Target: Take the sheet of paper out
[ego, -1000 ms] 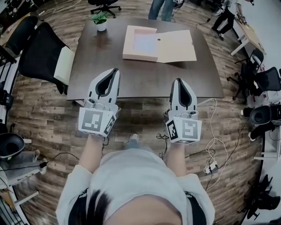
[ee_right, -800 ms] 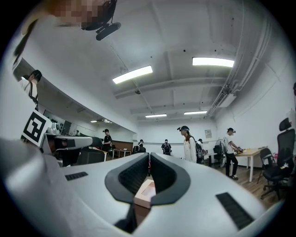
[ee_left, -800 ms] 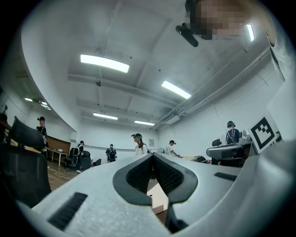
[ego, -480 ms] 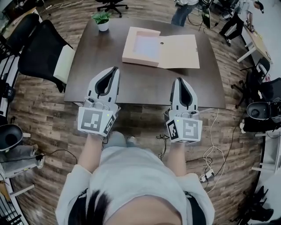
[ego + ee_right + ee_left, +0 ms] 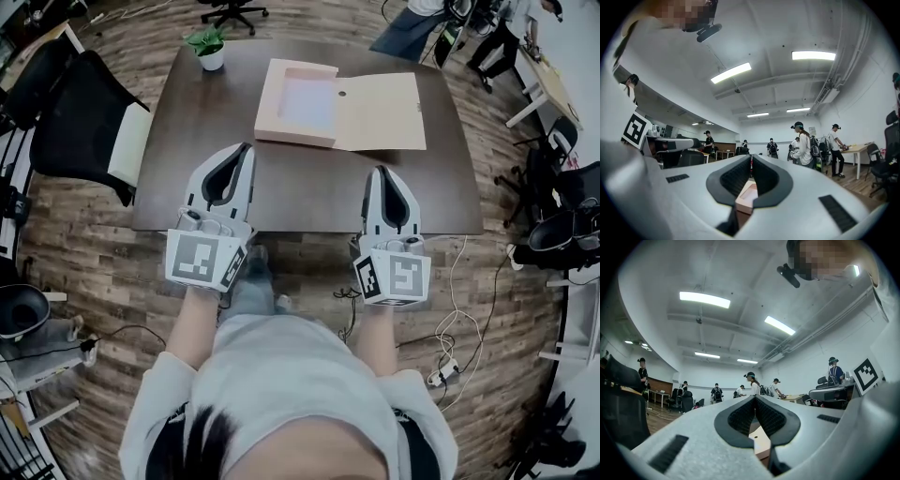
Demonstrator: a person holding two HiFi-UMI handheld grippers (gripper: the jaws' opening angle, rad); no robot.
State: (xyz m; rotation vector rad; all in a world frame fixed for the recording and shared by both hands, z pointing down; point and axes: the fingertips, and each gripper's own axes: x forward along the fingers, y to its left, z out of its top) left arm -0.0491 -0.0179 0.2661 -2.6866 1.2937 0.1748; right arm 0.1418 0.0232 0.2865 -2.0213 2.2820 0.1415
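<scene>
An open tan box folder (image 5: 375,111) lies on the far half of the dark table (image 5: 309,187). A pale sheet of paper (image 5: 305,97) rests in its tray on the left, with the lid flap spread to the right. My left gripper (image 5: 247,148) hovers over the table's near edge, shut and holding nothing. My right gripper (image 5: 382,171) is level with it on the right, also shut and holding nothing. Both are well short of the folder. A slice of the folder (image 5: 760,442) shows below the closed tips of the left gripper (image 5: 754,397). The folder (image 5: 747,194) also shows under the right gripper (image 5: 751,157).
A small potted plant (image 5: 210,45) stands at the table's far left corner. A black chair with a pale cushion (image 5: 89,122) is to the left of the table. More chairs (image 5: 562,211) stand at the right, and cables (image 5: 455,309) trail on the wooden floor. People (image 5: 412,26) stand beyond the table.
The person has stepped closer, so the table's near edge has slid towards me and both grippers now reach further over it. Both stay shut. People at the back have shifted.
</scene>
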